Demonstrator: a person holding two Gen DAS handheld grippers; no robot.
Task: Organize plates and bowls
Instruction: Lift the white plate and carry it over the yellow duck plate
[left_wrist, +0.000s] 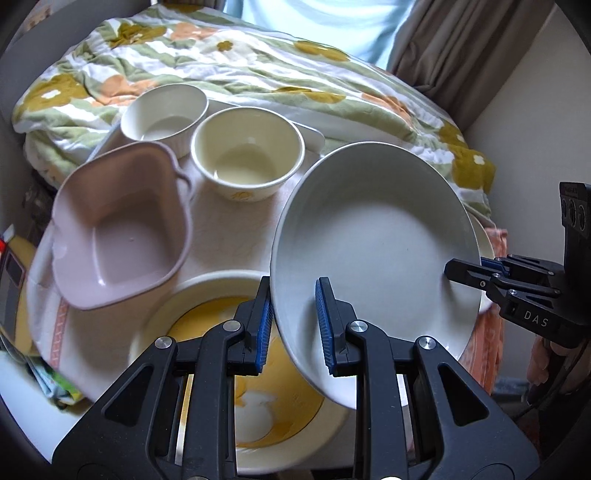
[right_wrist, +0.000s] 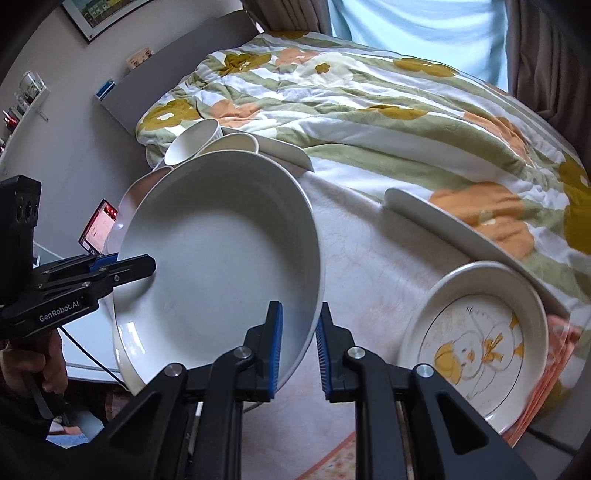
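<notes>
Large white plate (left_wrist: 373, 243) held tilted above the towel-covered surface (left_wrist: 229, 236), clear of it, pinched at two opposite parts of the rim. Left gripper (left_wrist: 293, 325) clenched on the near-left rim, blue pads on both faces of the lip; right gripper (right_wrist: 299, 347) likewise clamped on the far rim, seen beyond the plate from the left wrist view. Judged glazed ceramic: stiff, fairly heavy, smooth and prone to slip, breakable if dropped. Rim lip the only sound purchase; two-sided hold advisable, kept level to avoid sliding out of the pads. Beneath the plate, on its left side, a yellow-patterned dish (left_wrist: 236, 387); beyond the plate, a pink square bowl (left_wrist: 118, 236) and two cream bowls (left_wrist: 247, 158); right of the plate, a duck-printed plate (right_wrist: 476, 343).
</notes>
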